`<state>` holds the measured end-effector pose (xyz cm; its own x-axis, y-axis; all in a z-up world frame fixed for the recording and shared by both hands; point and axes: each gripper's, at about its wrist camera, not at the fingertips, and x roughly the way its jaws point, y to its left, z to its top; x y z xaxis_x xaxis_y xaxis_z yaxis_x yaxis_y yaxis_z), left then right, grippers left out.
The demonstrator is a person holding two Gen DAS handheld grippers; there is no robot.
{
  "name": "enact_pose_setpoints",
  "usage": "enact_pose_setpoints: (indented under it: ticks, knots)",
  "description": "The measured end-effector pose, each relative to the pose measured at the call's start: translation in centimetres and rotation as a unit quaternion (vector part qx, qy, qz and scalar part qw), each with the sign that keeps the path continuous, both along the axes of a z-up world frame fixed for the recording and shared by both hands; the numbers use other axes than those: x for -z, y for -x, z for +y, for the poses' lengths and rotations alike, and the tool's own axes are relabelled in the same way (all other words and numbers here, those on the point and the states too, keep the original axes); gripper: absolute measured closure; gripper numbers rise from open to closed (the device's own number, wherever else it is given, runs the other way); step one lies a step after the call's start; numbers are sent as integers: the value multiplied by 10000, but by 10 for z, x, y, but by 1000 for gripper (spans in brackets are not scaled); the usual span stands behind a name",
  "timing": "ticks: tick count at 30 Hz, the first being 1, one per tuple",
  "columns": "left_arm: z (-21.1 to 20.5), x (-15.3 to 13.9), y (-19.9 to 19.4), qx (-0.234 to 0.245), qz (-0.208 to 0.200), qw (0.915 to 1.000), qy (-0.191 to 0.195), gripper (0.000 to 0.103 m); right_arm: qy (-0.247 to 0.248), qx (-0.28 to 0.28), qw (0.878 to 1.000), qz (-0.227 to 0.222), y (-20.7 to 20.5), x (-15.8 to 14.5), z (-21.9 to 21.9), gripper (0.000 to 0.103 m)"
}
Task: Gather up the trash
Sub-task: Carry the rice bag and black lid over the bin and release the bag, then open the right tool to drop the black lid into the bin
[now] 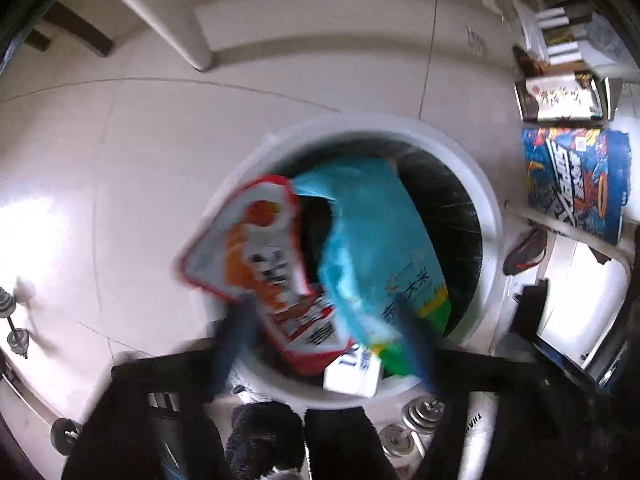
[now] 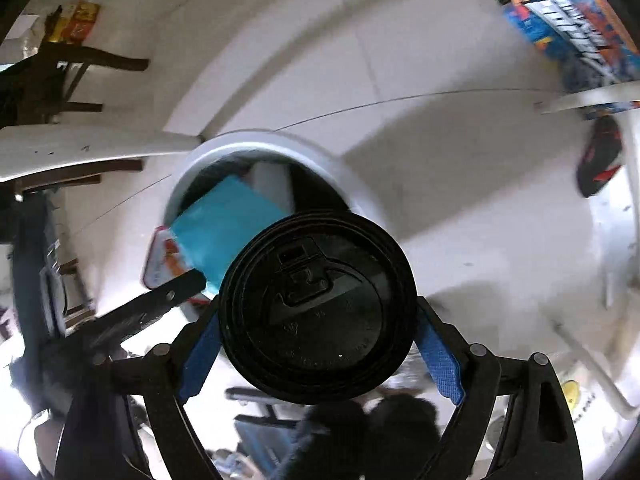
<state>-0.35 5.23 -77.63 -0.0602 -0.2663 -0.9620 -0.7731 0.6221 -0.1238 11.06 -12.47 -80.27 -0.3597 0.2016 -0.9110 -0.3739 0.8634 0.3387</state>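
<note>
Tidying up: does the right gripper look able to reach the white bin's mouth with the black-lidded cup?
Probably yes: right gripper and cup hang near the bin; teal bag and left gripper crowd its left side, but the right part looks free.

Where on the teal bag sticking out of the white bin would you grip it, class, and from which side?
Grip the teal bag by its free upper edge, coming from above through the white bin's open mouth. It is flat, limp and leaning against the red-and-orange packet, so that exposed edge looks the easiest part to pinch.
</note>
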Motion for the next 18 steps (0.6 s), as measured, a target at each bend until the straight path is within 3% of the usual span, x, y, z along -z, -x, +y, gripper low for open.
enact_pose_setpoints:
  ticks: [2,4,10,14,18]
  knots:
    - [1,-12,12,13,48,9998,-185,13,-132,-95,9998,139,3,0,9,1]
    - [6,-19,26,18,192,9991,-372,0,-184,-114,9994,282,5,0,14,0]
    - [9,-44,55,164,484,9934,-1024,0,44,-347,9993,89,15,-20,21,0]
    - [6,-71,63,278,507,9907,-1234,0,401,-725,9949,-573,16,-45,22,0]
    - [5,-109,68,453,437,9881,-1400,0,758,-1083,9830,-1274,22,-93,19,0]
